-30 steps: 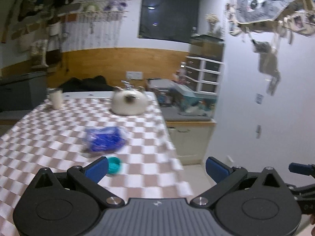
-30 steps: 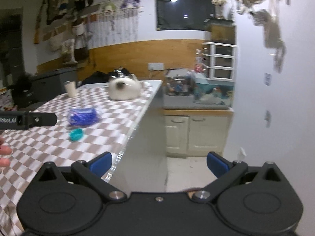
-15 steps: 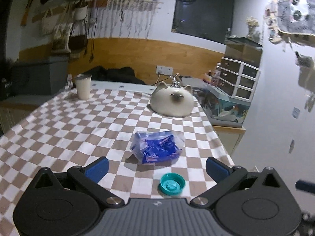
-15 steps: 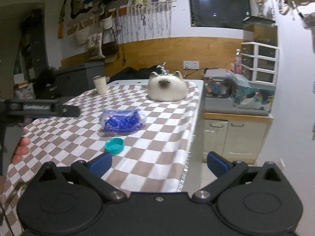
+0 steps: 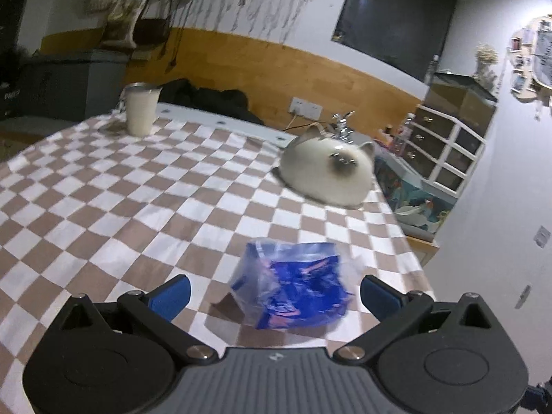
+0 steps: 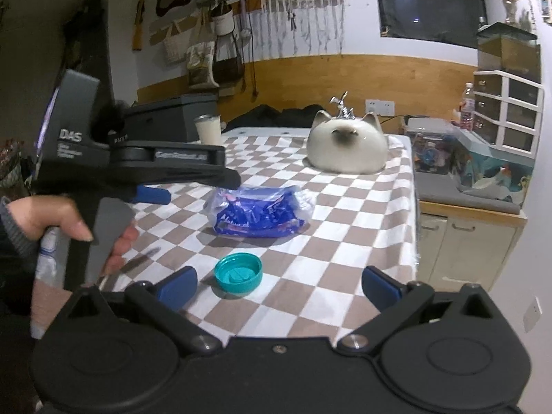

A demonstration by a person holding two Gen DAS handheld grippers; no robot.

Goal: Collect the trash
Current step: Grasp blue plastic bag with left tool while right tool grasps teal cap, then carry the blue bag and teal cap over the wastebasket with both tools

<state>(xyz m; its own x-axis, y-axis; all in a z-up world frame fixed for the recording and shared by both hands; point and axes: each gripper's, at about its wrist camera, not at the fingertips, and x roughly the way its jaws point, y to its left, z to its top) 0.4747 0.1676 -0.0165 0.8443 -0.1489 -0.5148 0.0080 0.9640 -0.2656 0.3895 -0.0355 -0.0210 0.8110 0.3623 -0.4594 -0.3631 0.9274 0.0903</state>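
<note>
The left claw is hovering over the checkered worktop with its blue fingers spread apart, the crumpled blue plastic bag lying between them and touched by neither. The right claw is also standing apart, holding nothing, with the teal bottle cap lying on the cloth between its fingers. Farther back a cat-shaped white pot and a pale cup are sitting, and a hand is gripping the left tool's handle
</note>
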